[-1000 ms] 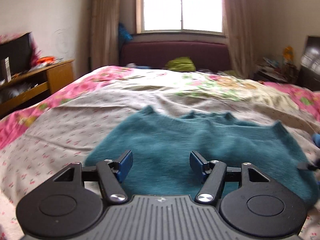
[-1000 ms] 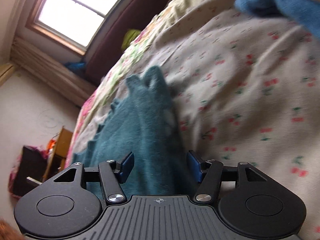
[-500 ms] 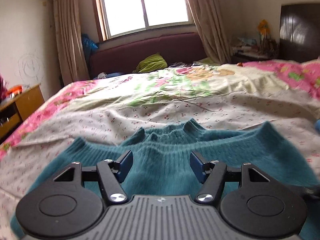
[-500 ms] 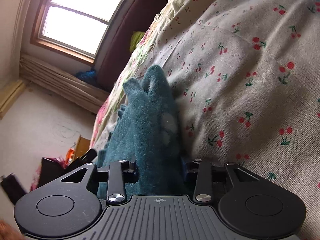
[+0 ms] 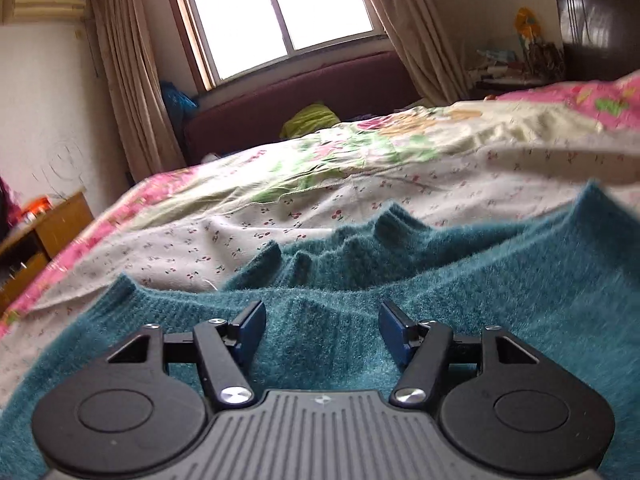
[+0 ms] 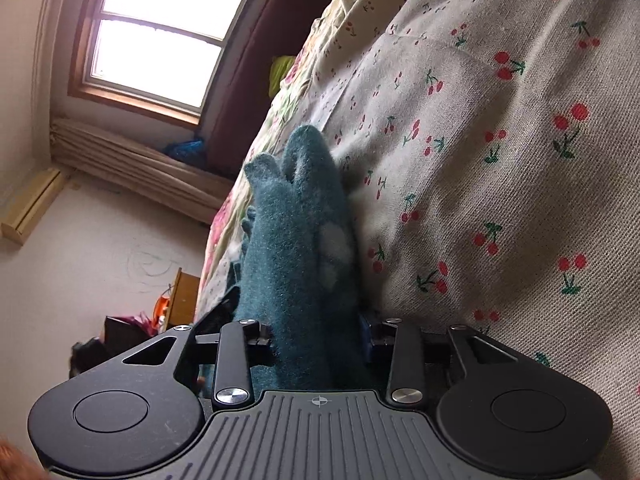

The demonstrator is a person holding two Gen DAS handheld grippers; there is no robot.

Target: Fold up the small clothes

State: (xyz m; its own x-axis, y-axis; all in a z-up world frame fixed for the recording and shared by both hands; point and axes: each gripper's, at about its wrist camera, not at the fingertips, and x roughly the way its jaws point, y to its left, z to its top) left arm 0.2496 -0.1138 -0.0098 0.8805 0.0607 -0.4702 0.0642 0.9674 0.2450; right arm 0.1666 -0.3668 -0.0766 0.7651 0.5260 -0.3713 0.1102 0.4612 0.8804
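A second ago the right tongs (image 6: 318,340) were spread around the teal sweater (image 5: 460,304); now its edge is clamped between them. The left tongs (image 5: 322,326) are kept open, brought lower over the sweater lying on the bed (image 5: 360,184), so a fold is probably being started.

Black left gripper (image 5: 322,322), blue pads (image 5: 251,326), silver screws, ribbed grey base.
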